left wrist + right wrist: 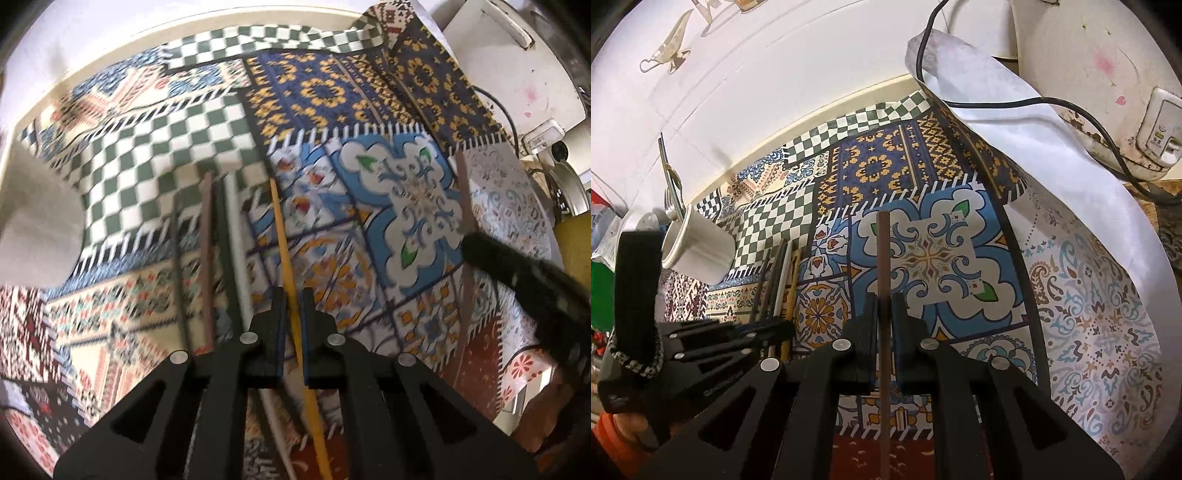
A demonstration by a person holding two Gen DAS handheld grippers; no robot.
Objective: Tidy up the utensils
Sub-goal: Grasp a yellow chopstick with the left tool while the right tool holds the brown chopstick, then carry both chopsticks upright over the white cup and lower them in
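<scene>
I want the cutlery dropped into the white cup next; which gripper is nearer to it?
Left. The left gripper sits just below the white cup; the right gripper, shut on a brown chopstick, is farther right.
</scene>
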